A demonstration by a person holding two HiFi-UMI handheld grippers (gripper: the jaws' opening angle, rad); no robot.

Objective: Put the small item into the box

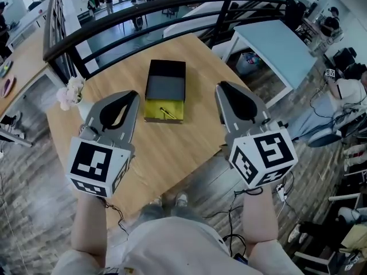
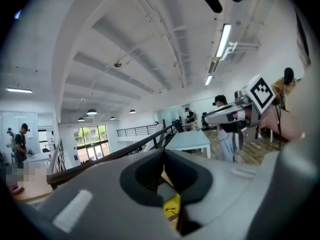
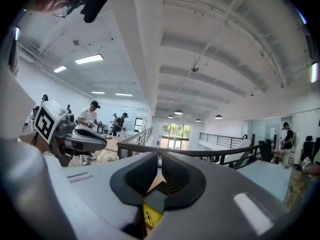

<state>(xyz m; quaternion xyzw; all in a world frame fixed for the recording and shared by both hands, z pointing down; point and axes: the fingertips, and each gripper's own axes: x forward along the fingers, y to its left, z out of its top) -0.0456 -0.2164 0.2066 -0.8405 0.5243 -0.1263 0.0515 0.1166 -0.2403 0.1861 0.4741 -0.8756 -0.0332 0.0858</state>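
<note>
**Both tools empty, item already in the box**

We held our left tool (image 1: 133,94) and right tool (image 1: 220,85) above the near part of the wooden worktop (image 1: 172,153), one on either side of the box (image 1: 166,80) and not touching it. Each tool's jaws were closed tip to tip with nothing between them. Both gripper views showed only a patch of yellow through the gap behind the tips. The small item (image 1: 167,113), a thin dark stick, lay in the yellow near half of the box, so we judged the placing done and the tools held clear for that reason. We counted two tools, one box, one small item and one bunch of pale flowers (image 1: 70,91) at the worktop's left edge
</note>
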